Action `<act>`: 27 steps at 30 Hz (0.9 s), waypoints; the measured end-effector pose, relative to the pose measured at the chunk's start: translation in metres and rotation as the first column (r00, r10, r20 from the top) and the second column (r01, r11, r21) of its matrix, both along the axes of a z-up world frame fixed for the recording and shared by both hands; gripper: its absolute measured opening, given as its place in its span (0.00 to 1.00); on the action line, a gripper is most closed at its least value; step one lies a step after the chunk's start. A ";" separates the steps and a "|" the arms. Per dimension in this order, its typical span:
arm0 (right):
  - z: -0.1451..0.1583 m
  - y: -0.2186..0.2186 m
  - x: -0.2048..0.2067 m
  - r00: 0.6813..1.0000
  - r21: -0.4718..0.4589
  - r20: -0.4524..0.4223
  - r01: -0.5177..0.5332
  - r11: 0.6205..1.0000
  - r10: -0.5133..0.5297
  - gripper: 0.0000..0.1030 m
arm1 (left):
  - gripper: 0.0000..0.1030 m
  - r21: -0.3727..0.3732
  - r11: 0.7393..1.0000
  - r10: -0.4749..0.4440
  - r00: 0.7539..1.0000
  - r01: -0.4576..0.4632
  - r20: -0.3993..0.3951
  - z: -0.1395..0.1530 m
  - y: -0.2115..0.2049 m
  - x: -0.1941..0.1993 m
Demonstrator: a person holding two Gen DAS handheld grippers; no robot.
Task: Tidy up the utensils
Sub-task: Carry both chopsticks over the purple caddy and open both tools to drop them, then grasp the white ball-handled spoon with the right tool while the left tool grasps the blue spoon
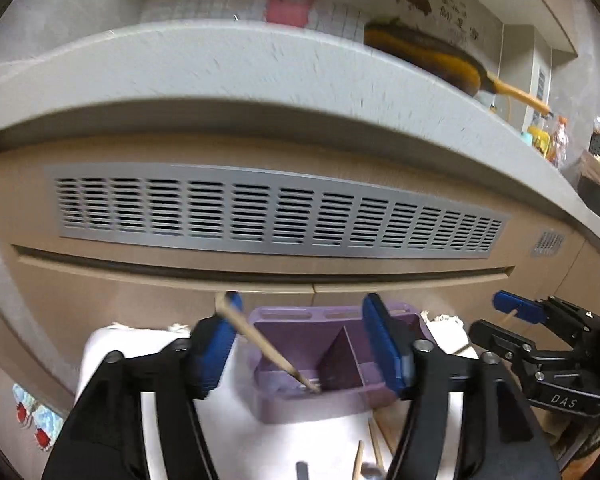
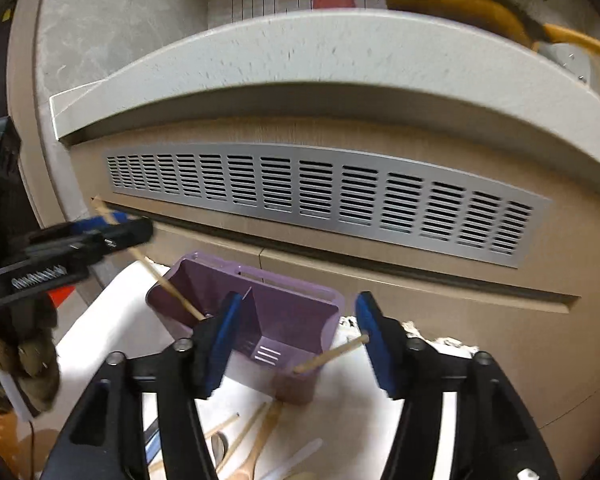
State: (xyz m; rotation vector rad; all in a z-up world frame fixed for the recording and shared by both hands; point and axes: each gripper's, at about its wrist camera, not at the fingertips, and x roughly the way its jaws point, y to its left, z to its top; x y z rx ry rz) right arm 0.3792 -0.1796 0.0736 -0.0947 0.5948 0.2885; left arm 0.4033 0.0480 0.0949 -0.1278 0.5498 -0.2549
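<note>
both grippers sit over the purple utensil caddy (image 1: 316,364), which stands on a white cloth (image 1: 236,432) in front of a cabinet with a metal vent grille (image 1: 276,212). left gripper (image 1: 304,344): jaws apart, blue pads not pressing anything; a wooden chopstick (image 1: 266,346) leans from beside the left pad down into the caddy's left compartment, tip at the slotted floor. whether it touches the pad, cannot tell. right gripper (image 2: 296,344): jaws also apart; a second chopstick (image 2: 330,354) lies tilted between them, one end right at the right pad, the other over the caddy's near rim, not clamped. loose wooden utensils (image 2: 256,440) lie on the cloth just in front of the caddy. frames are motion-blurred. a yellow-handled pan (image 1: 432,56) sits on the counter (image 1: 260,76) above.
</note>
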 end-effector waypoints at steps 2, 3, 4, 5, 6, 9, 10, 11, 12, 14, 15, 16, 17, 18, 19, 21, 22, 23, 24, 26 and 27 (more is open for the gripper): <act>0.001 -0.006 -0.017 1.000 -0.011 0.019 0.015 1.000 -0.015 0.74 | 0.68 0.003 1.000 0.013 1.000 -0.013 0.007 0.003 0.006 -0.016; 0.000 -0.008 -0.025 0.999 -0.014 0.026 0.021 1.000 -0.021 0.79 | 0.72 0.002 1.000 0.019 1.000 -0.019 0.008 0.004 0.010 -0.024; -0.002 -0.010 -0.033 0.999 -0.022 0.035 0.029 0.999 -0.028 0.86 | 0.76 0.002 1.000 0.030 1.000 -0.030 0.007 0.003 0.014 -0.032; -0.004 -0.011 -0.041 0.998 -0.033 0.042 0.037 0.999 -0.036 0.91 | 0.76 0.005 0.999 0.039 0.999 -0.039 0.003 0.002 0.017 -0.041; -0.007 -0.011 -0.047 0.998 -0.042 0.049 0.044 0.998 -0.042 0.93 | 0.78 0.008 0.999 0.041 0.999 -0.041 0.000 -0.001 0.019 -0.047; -0.018 -0.011 -0.061 0.995 -0.079 0.068 0.071 0.994 -0.066 0.99 | 0.90 0.031 0.999 0.043 0.999 -0.042 -0.024 -0.016 0.021 -0.069; -0.021 -0.006 -0.062 0.994 -0.093 0.074 0.086 0.992 -0.079 0.99 | 0.93 0.041 0.998 0.042 0.999 -0.040 -0.030 -0.021 0.022 -0.075; -0.026 -0.006 -0.067 0.992 -0.112 0.082 0.106 0.988 -0.097 0.99 | 0.93 0.060 0.998 0.037 0.999 -0.035 -0.040 -0.029 0.020 -0.083; -0.030 -0.003 -0.069 0.992 -0.141 0.075 0.113 0.984 -0.103 0.99 | 0.93 0.076 0.997 0.033 0.998 -0.030 -0.048 -0.034 0.020 -0.089; -0.044 0.003 -0.069 0.994 -0.180 0.035 0.108 0.978 -0.104 0.99 | 0.93 0.126 0.992 0.024 0.997 -0.014 -0.076 -0.051 0.016 -0.102; -0.051 0.006 -0.068 0.995 -0.186 0.003 0.098 0.978 -0.099 0.99 | 0.93 0.145 0.989 0.024 0.996 -0.011 -0.087 -0.058 0.015 -0.109; -0.059 0.007 -0.067 0.996 -0.186 -0.032 0.081 0.979 -0.089 0.99 | 0.93 0.159 0.987 0.025 0.995 -0.009 -0.097 -0.063 0.015 -0.114; -0.066 0.009 -0.068 0.995 -0.188 -0.070 0.057 0.981 -0.071 0.99 | 0.93 0.168 0.986 0.025 0.994 -0.007 -0.106 -0.069 0.014 -0.119; -0.073 0.014 -0.067 0.993 -0.191 -0.111 0.023 0.981 -0.045 0.99 | 0.93 0.174 0.985 0.027 0.993 -0.006 -0.117 -0.073 0.015 -0.124; -0.079 0.016 -0.069 0.990 -0.189 -0.138 -0.003 0.982 -0.024 0.99 | 0.93 0.176 0.984 0.031 0.991 -0.008 -0.127 -0.077 0.017 -0.128; -0.092 0.024 -0.073 0.979 -0.176 -0.202 -0.065 0.982 0.029 0.99 | 0.93 0.173 0.985 0.053 0.987 -0.026 -0.150 -0.085 0.023 -0.137; -0.097 0.028 -0.078 0.975 -0.177 -0.217 -0.083 0.981 0.043 0.99 | 0.93 0.172 0.985 0.063 0.986 -0.036 -0.157 -0.087 0.026 -0.140; -0.102 0.030 -0.084 0.972 -0.180 -0.229 -0.099 0.979 0.057 0.97 | 0.93 0.169 0.984 0.076 0.984 -0.048 -0.163 -0.090 0.029 -0.144; -0.105 0.033 -0.090 0.969 -0.183 -0.238 -0.111 0.977 0.066 0.95 | 0.93 0.166 0.984 0.092 0.981 -0.064 -0.170 -0.092 0.034 -0.149; -0.112 0.036 -0.107 0.960 -0.188 -0.267 -0.139 0.972 0.085 0.79 | 0.93 0.148 0.986 0.108 0.978 -0.082 -0.179 -0.094 0.042 -0.154; -0.115 0.036 -0.115 0.955 -0.182 -0.281 -0.153 0.971 0.098 0.74 | 0.93 0.132 0.988 0.109 0.977 -0.085 -0.184 -0.095 0.046 -0.156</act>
